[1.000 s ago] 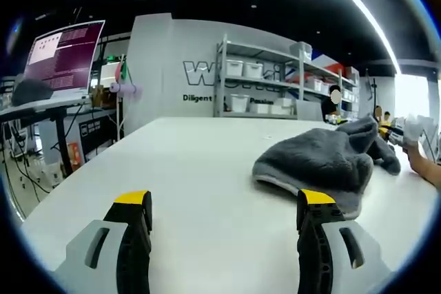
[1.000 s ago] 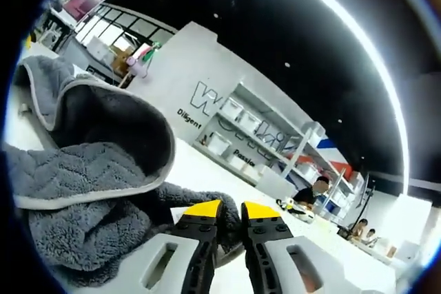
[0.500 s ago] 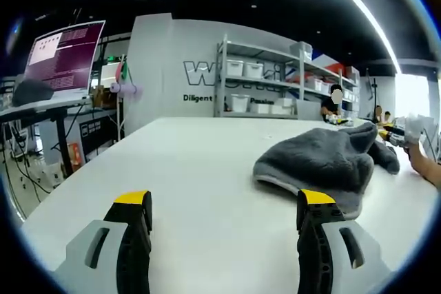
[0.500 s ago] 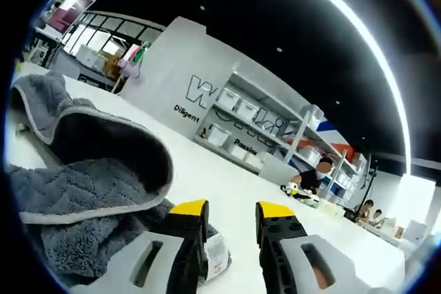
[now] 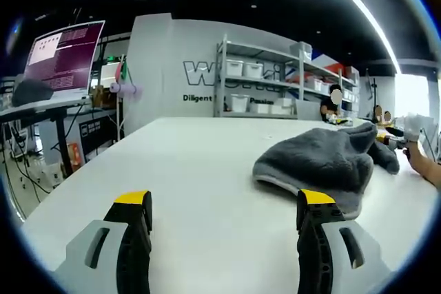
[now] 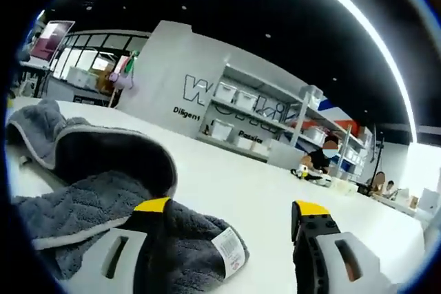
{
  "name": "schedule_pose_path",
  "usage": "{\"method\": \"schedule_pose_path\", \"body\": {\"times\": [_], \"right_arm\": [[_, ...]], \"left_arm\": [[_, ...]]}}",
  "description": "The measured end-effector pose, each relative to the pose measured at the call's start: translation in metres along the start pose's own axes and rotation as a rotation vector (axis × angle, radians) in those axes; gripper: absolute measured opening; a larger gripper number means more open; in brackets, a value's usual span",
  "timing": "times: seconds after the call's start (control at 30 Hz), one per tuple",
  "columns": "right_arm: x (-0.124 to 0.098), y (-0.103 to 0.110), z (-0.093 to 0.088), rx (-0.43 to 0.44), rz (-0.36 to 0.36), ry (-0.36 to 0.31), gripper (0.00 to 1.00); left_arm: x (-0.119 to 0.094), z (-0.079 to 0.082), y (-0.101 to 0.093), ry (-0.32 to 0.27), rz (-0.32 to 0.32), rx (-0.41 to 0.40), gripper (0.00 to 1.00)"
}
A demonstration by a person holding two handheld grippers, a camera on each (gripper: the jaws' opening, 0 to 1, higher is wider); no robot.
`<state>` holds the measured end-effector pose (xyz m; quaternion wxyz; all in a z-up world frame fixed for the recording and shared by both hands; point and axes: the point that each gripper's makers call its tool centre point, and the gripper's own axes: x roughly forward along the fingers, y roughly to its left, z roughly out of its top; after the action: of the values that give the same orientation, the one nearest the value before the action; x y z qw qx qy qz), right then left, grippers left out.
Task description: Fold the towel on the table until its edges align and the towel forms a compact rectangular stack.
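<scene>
A grey towel (image 5: 324, 160) lies in a crumpled heap on the white table (image 5: 200, 170), ahead and to the right of my left gripper (image 5: 224, 201), which stands open and apart from it. In the right gripper view the same towel (image 6: 89, 177) lies bunched with pale edging and a white care tag (image 6: 229, 249) showing. My right gripper (image 6: 231, 208) is open over the tagged corner, its left jaw above the cloth and nothing held. The other gripper (image 5: 389, 139), held by a gloved hand (image 5: 415, 129), shows just beyond the towel in the left gripper view.
A monitor (image 5: 63, 56) on a desk stands left of the table. Shelving with white bins (image 5: 262, 87) lines the far wall. A seated person (image 6: 318, 162) is at the back. Bare tabletop stretches left of the towel.
My right gripper has opened from shut on the towel corner to wide open, letting the corner drop onto the table, and its view has levelled. The left gripper has not moved.
</scene>
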<state>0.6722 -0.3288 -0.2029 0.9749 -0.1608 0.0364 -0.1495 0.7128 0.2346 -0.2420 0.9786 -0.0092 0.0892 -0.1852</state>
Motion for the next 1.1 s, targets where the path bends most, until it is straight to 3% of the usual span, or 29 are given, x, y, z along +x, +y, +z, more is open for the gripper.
{"method": "schedule_pose_path", "body": {"times": [0.43, 0.77, 0.93, 1.1], "right_arm": [[0.001, 0.003, -0.002, 0.121, 0.029, 0.007, 0.98], [-0.002, -0.002, -0.003, 0.244, 0.049, 0.012, 0.99], [-0.003, 0.005, -0.001, 0.232, 0.07, 0.013, 0.99], [-0.005, 0.007, -0.003, 0.224, 0.077, 0.02, 0.99]], "left_arm": [[-0.003, -0.001, -0.004, -0.002, -0.003, 0.002, 0.85], [-0.006, -0.001, -0.011, -0.012, -0.014, 0.005, 0.85], [-0.01, 0.009, -0.024, -0.063, -0.069, 0.018, 0.85], [-0.014, 0.019, -0.045, -0.125, -0.172, 0.001, 0.86]]}}
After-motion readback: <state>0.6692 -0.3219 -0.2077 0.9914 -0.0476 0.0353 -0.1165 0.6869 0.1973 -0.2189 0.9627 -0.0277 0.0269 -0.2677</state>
